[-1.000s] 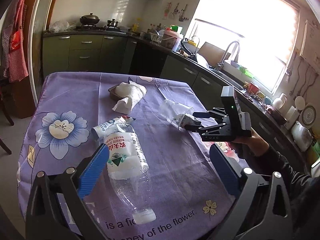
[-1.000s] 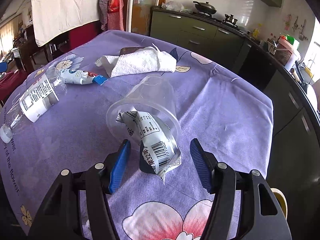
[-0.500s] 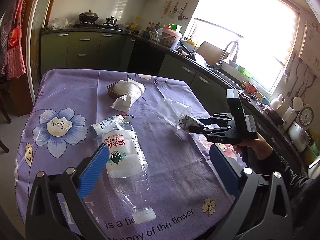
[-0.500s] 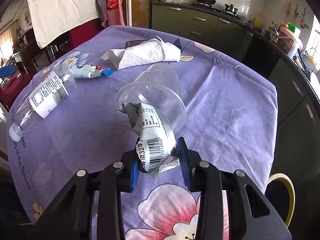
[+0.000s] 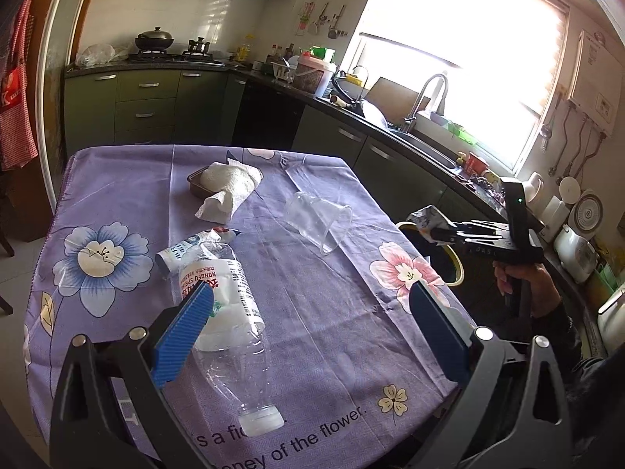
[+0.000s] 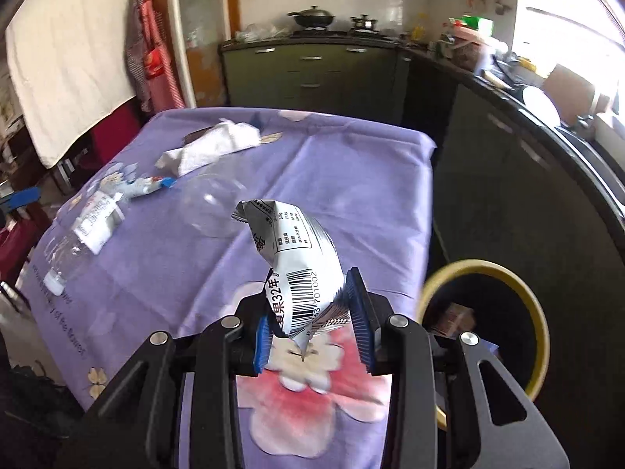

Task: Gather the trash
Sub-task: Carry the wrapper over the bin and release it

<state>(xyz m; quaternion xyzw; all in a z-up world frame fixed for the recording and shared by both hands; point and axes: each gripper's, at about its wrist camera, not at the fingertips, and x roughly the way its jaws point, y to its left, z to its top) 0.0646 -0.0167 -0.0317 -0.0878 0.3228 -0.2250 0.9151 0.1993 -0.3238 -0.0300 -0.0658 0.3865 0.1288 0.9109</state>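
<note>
Table edge (image 6: 427, 203) beside bin (image 6: 541, 312); right hand-held gripper (image 6: 312, 332) clamped on wrapper (image 6: 300, 265), left (image 5: 312, 324) apart.

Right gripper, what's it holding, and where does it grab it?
The right gripper pinches the silver snack wrapper by its barcode end. The left gripper holds nothing.

Black tool (image 6: 312, 342) frames, ribbed blue pads (image 5: 183, 328), silver screws.

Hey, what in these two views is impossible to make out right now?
- Bin contents: right wrist view, dark inside, gripper body covers part.
- Wrapper front: both views, only the barcode side shows; left wrist view too small.
- Tray: both views, the tissue covers it.
- Bottle label: left wrist view, a blue pad hides part.
</note>
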